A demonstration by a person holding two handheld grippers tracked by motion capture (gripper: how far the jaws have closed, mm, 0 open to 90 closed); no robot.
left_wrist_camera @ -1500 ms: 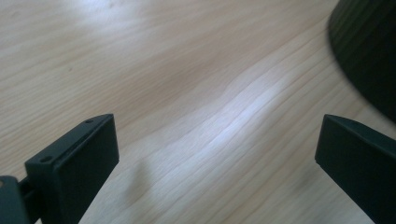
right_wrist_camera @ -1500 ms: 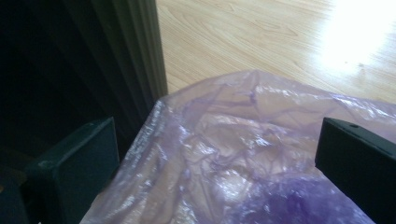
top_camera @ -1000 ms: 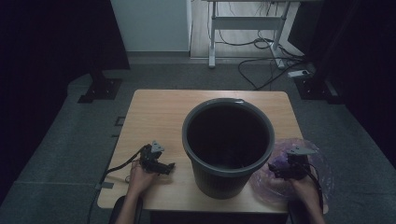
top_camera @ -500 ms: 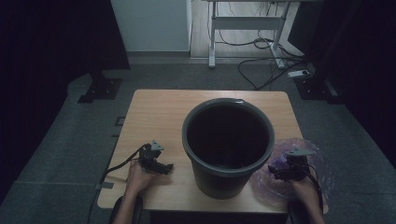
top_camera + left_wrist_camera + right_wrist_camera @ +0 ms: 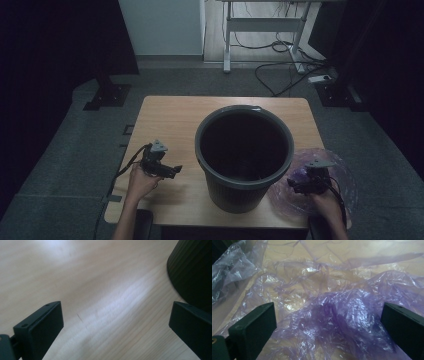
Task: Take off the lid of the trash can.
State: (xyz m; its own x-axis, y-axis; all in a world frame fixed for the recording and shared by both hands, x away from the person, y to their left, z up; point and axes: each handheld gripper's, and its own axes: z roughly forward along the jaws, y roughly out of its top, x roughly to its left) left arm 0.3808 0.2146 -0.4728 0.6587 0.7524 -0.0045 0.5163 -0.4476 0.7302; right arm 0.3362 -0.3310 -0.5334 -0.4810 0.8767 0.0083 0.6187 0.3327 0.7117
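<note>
A dark grey ribbed bin (image 5: 243, 155) stands upright and empty in the middle of the wooden table (image 5: 170, 120). A crumpled, see-through purple plastic bag (image 5: 345, 175) lies on the table's right front corner, spilling over the edge. My right gripper (image 5: 295, 186) hovers low over the bag (image 5: 342, 315), open, jaws wide apart with nothing between them. My left gripper (image 5: 172, 171) is at the table's left front, pointing toward the bin (image 5: 193, 272), open above bare wood (image 5: 100, 290).
Beyond the table lies grey floor with a desk frame (image 5: 260, 30), cables (image 5: 280, 65) and black stand bases (image 5: 107, 95). Dark curtains hang on both sides. Bare tabletop lies behind and left of the bin.
My right gripper has dropped slightly lower and nearer onto the purple bag. The left gripper has barely shifted.
</note>
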